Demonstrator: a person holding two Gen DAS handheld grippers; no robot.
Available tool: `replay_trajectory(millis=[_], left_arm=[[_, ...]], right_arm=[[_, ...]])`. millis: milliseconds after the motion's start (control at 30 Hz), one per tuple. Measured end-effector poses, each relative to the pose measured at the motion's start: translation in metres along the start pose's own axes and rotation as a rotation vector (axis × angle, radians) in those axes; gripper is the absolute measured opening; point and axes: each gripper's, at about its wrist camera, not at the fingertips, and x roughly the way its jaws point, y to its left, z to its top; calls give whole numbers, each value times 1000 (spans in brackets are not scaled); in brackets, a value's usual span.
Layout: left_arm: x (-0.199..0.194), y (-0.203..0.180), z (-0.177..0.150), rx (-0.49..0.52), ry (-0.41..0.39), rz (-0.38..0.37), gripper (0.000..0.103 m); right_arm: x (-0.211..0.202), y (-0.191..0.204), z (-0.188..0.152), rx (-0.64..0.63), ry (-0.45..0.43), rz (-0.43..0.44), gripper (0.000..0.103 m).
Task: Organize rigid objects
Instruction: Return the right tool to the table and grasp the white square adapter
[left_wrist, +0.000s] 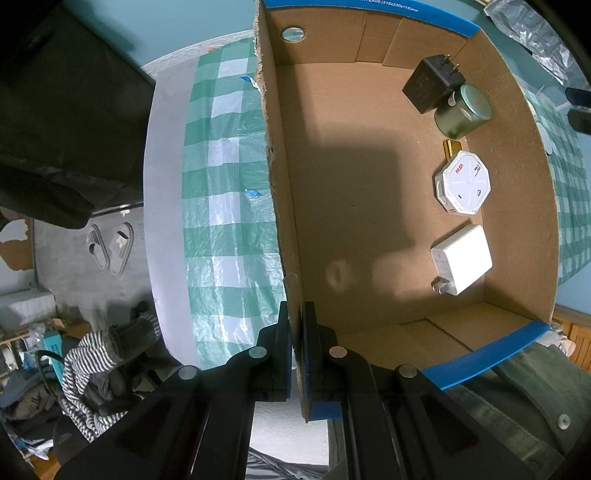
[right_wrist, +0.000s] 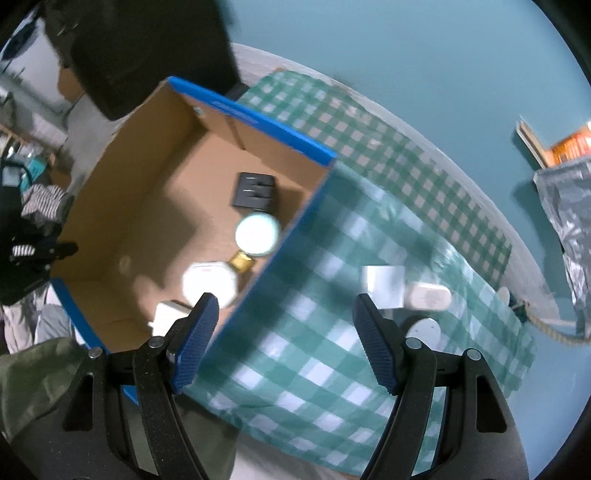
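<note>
Two white pieces (right_wrist: 384, 286) at one o'clock of spread, empty right gripper (right_wrist: 284, 341); left gripper (left_wrist: 297, 354) pinching box wall (left_wrist: 280, 206).

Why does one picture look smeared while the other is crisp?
Right wrist view: motion blur smears the cardboard box and checked cloth. Left wrist view: sharp, though the fisheye bends the box wall, and a dark shadow covers the box floor.

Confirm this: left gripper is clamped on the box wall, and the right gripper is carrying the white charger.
Not quite. The right gripper is open and empty, as the right wrist view shows; the white charger lies in the box. The left gripper is indeed clamped on the box wall.
</note>
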Motion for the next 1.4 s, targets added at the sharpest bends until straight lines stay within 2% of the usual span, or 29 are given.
replay_trajectory(millis=[267,500,733,1033,1267,1400], left_arm=[[-1,0,0,-5,2,3,5],[-1,0,0,-14,5,4,5],[-1,1,-1,-31,11,5,5],[0,1,-4,-49,17,8,5],[0,1,-5,-54,17,11,5],[1,1,-5,-53,17,11,5]], right_arm=[[17,-52,1,79,23,-19,74],[57,-90,4,100,72,-42,74],[96,-93,5,22,104,-84,74],[125,-91,6,-17,138,-77,73],[140,-94,3,25,196,-76,50],[142,-102,-1,123,205,-23,50]])
